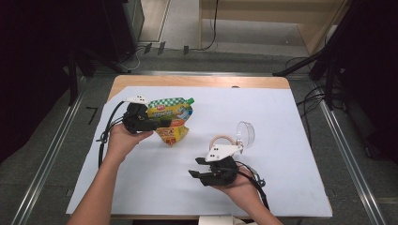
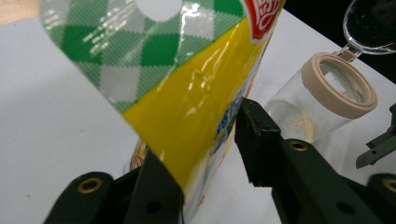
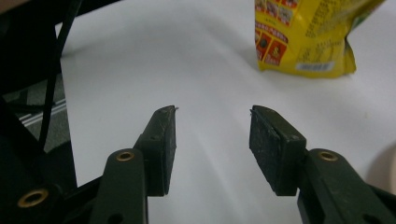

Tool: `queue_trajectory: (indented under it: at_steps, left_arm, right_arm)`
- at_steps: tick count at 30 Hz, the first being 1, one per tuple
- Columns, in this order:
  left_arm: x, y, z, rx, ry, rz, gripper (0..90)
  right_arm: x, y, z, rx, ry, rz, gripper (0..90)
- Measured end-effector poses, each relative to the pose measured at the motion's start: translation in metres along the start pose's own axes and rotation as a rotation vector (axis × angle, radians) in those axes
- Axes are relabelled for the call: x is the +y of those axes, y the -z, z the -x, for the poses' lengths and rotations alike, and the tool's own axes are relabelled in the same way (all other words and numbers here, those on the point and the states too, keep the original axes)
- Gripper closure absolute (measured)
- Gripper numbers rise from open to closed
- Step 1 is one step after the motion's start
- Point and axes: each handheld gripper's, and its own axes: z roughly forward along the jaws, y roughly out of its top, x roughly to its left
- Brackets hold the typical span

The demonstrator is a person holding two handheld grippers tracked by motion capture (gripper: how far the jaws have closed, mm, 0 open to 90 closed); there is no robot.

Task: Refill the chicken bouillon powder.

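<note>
Two grippers share our work: the left gripper (image 1: 159, 123) pinches the glossy yellow-and-green spouted pouch (image 1: 171, 111) between its jaws, the right gripper (image 1: 197, 168) gapes empty, so next we tip toward the clear beige-rimmed jar (image 1: 224, 140).

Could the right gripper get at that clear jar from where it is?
Probably yes: the right gripper has open, empty jaws, and the clear jar lies close beside it with only bare white sheet between.

The left gripper (image 1: 157, 123) hovers near the desk's far left corner, jaws closed on something, forearm stretched from the near edge. The right gripper (image 1: 196, 168) hangs by the near edge, jaws parted (nothing between them).
</note>
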Motion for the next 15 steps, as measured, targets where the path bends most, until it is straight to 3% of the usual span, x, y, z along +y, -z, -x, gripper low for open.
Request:
queue_trajectory:
  at_steps: [2,4,9,10,11,15]
  left_arm:
    - [0.0,0.001,0.003,0.011,-0.036,-0.003,77.5]
    - [-0.001,0.002,0.003,0.007,-0.023,-0.004,79.6]
    - [0.001,0.004,0.005,0.023,0.003,-0.004,89.0]
    - [0.002,0.004,0.006,0.029,0.041,-0.015,89.3]
    - [0.003,0.004,0.006,0.028,0.049,-0.015,89.3]
    - [0.005,0.005,0.01,0.03,0.044,-0.005,89.3]
  right_arm:
    - [0.004,-0.006,0.0,0.002,-0.022,0.009,51.7]
    - [0.005,-0.01,-0.002,0.016,-0.053,0.015,51.8]
    - [0.002,-0.016,-0.004,0.011,-0.041,-0.002,52.2]
    - [-0.001,-0.017,-0.003,0.006,-0.041,-0.002,52.2]
    - [-0.002,-0.017,-0.002,0.004,-0.042,-0.003,52.3]
    - [-0.005,-0.016,-0.001,0.0,-0.049,0.007,53.0]
